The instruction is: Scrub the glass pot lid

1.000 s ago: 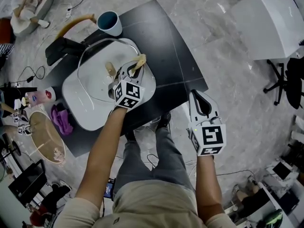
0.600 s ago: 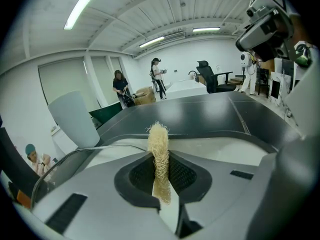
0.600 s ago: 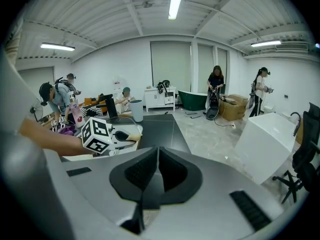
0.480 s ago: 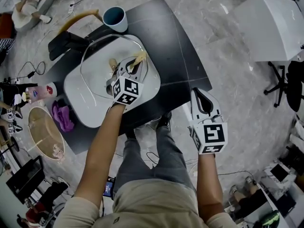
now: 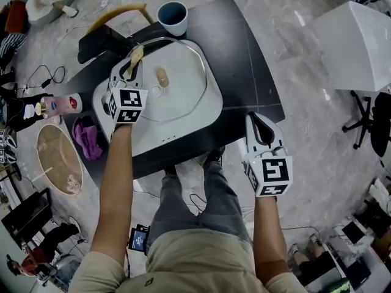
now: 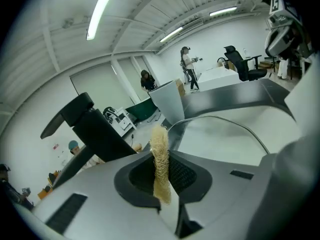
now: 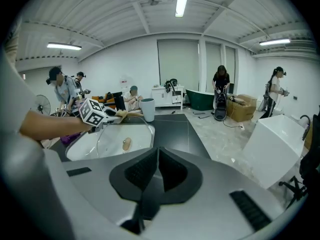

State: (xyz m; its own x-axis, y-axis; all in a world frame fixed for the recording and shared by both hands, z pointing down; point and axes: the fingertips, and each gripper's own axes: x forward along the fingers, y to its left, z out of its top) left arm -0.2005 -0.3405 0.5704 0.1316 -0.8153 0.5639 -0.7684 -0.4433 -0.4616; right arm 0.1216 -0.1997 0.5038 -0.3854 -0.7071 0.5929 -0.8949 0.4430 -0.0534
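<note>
Left claw newly at lid rim

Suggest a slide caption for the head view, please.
Left gripper holds loofah at the glass lid's rim; right gripper hangs shut.

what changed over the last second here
The left gripper, shut on the loofah, swept across the glass lid from right of its knob to the left rim. The right gripper stayed shut and empty by the table edge; the lid stayed put.

The surface is viewed steeply from overhead in head view, and seen low and close along the jaws in both gripper views; white basin shared.
</note>
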